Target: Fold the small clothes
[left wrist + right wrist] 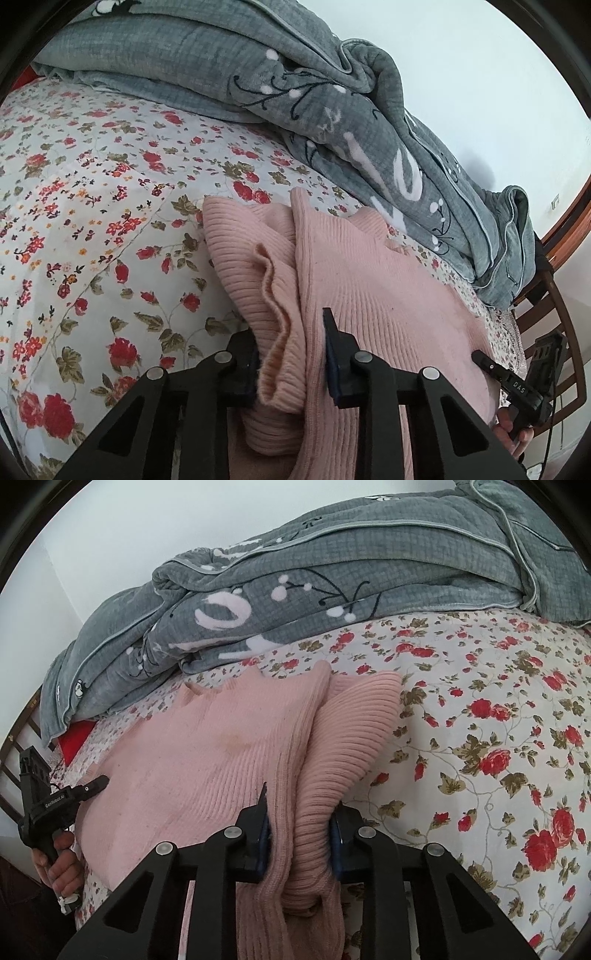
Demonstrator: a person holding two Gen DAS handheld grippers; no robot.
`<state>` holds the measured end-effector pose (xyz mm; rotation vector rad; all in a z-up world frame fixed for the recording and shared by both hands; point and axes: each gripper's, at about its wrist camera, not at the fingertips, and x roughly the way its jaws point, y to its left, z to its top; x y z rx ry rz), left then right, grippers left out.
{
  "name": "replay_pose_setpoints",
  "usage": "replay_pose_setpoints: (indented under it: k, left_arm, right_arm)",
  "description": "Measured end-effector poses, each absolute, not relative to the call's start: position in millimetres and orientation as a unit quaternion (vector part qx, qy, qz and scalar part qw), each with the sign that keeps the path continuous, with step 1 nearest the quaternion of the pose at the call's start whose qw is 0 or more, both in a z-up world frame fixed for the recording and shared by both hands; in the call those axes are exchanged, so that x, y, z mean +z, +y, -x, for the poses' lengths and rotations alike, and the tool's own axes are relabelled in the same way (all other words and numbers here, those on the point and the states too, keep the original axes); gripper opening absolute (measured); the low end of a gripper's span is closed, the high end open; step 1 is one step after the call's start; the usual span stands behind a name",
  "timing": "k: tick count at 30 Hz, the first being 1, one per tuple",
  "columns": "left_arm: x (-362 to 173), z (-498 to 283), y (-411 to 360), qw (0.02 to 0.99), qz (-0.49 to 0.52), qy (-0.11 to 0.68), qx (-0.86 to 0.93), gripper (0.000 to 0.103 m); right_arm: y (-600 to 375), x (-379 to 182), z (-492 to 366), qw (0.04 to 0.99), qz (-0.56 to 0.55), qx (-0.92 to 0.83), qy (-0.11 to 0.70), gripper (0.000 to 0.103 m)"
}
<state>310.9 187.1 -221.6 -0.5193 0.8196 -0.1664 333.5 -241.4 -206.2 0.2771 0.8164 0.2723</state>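
Note:
A pink ribbed knit garment [373,280] lies on the floral bedsheet [92,221]. My left gripper [291,354] is shut on a bunched fold of the pink garment near its left side. My right gripper [299,830] is shut on a thick fold of the same garment [207,746] at its right side. The right gripper also shows at the lower right of the left wrist view [517,384], held in a hand. The left gripper also shows at the left edge of the right wrist view [48,801], its tip at the garment's edge.
A rumpled grey quilt [295,88] with white and black patterns is heaped along the far side of the bed, also in the right wrist view [332,590]. A wooden bed frame [554,295] runs at one end. A white wall [480,74] is behind.

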Motion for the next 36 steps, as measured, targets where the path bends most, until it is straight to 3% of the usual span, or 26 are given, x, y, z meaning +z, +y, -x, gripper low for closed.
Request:
replay_pose_setpoints:
  k: [8, 23, 36]
  left_arm:
    - [-211, -303, 173, 0.897, 0.214, 0.382, -0.052, 0.022]
    - [-189, -256, 155, 0.890, 0.242, 0.375, -0.090, 0.022]
    - [-190, -186, 147, 0.882, 0.252, 0.380, -0.120, 0.022]
  right_arm:
    - [-243, -195, -324, 0.908, -0.136, 0.134, 0.372, 0.022]
    - [-262, -173, -282, 0.902, -0.199, 0.158, 0.349, 0.021]
    - [-280, -174, -210, 0.909, -0.187, 0.139, 0.346, 0.021]
